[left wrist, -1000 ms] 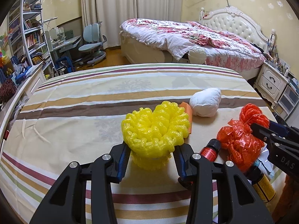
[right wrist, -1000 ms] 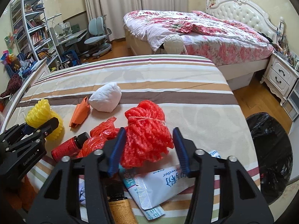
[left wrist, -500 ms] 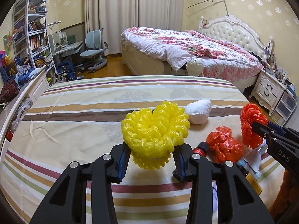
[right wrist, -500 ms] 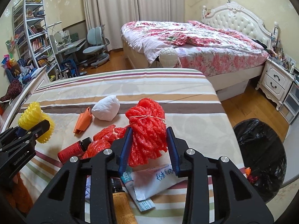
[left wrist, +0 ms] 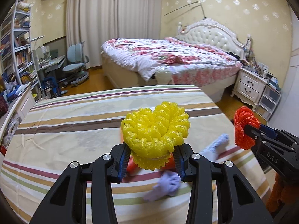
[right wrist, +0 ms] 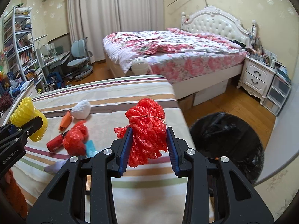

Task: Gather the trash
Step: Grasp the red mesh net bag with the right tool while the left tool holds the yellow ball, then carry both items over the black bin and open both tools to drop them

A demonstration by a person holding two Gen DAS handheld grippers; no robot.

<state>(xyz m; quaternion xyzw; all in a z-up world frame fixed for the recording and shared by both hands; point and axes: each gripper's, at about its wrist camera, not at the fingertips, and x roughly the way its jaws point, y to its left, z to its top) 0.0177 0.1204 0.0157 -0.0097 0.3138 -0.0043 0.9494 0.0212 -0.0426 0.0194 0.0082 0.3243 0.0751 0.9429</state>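
Setting: bedroom; striped bedspread point(right wrist: 130, 93) as work surface, its right edge dropping to wood floor, where a black-lined trash bin point(right wrist: 227, 141) stands just beside the bed.

Item 1: yellow foam fruit net point(left wrist: 156, 130), bunched and tied. It is clamped between the pads of the left gripper point(left wrist: 151, 163) near its lower waist and held clear of the bedspread. Judged very light, soft and springy; a firm squeeze at the bound middle is advised, since the flared top would only compress.

Item 2: red foam fruit net point(right wrist: 147, 132), bundled with string. It is pinched by the right gripper point(right wrist: 148, 152), whose jaws have just been closing on it, and is carried above the bed's right edge, near the bin. Same handling is judged to apply: weightless, crushable, not fragile, not slippery.

Remaining on the bedspread: red plastic bag point(right wrist: 76, 140), red bottle point(right wrist: 55, 142), orange scrap point(right wrist: 65, 121), white wad point(right wrist: 81, 109).

Clearance: open air is seen between bed edge and bin; the bin mouth appears wide. The two grippers are close together, so contact between them is a risk.
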